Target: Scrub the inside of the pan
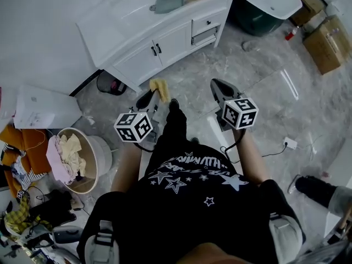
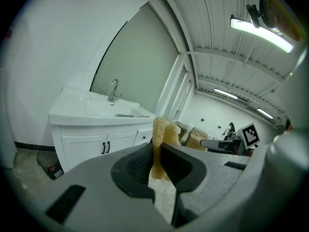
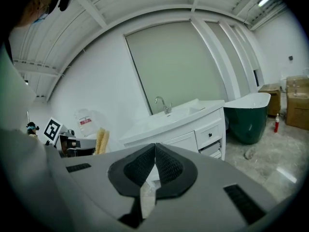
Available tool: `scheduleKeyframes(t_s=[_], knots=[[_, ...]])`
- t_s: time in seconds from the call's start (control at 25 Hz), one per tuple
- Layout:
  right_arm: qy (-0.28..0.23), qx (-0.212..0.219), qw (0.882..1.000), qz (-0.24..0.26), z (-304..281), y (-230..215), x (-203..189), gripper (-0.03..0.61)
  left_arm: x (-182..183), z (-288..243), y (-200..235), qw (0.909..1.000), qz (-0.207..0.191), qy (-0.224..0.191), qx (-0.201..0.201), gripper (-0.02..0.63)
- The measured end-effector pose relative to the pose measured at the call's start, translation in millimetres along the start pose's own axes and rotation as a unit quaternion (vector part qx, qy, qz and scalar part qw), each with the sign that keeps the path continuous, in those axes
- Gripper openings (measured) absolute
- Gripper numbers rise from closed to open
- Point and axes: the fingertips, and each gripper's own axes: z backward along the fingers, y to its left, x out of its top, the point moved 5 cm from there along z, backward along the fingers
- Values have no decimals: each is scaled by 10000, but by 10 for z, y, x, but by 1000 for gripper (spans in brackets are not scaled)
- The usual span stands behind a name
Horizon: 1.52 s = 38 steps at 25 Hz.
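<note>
Lengthwise, the sponge (image 2: 164, 131) juts forward from the left gripper (image 2: 156, 151).

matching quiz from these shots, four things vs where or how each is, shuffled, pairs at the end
1. yellow scrubbing sponge
2. grey pan with wooden handle
3. right gripper
4. round beige basket of cloths

A. on the white vanity counter
B. shut, empty
C. on the grey marble floor
D. clamped in the left gripper

Pairs: 1-D, 2-A, 3-B, 4-C

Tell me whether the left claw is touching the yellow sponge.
Touching. The left gripper view shows the left claw clamped shut on the sponge, squeezing it from both sides.
</note>
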Motion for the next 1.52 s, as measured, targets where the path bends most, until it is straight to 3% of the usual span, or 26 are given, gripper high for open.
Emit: scheduleKeyframes(t_s=[0.28,0.72,1.24,1.52], knots=[[175,-260,9994,147,-584,-348,275,8,301,-667,443,9997,76,13,-216,51],[249,-585,9979,124,-1826,-901,1035,8,1155,-1834,1207,9989,187,60,-416,51],[285,-771,9963,237,-2967,-1113,1538,8,1713,-2539,2113,9979,313,156,-546,51],[454,-1007,9927,474,-3255,-1257,1616,8,1740,-2726,2395,9978,401,222,-485,51]])
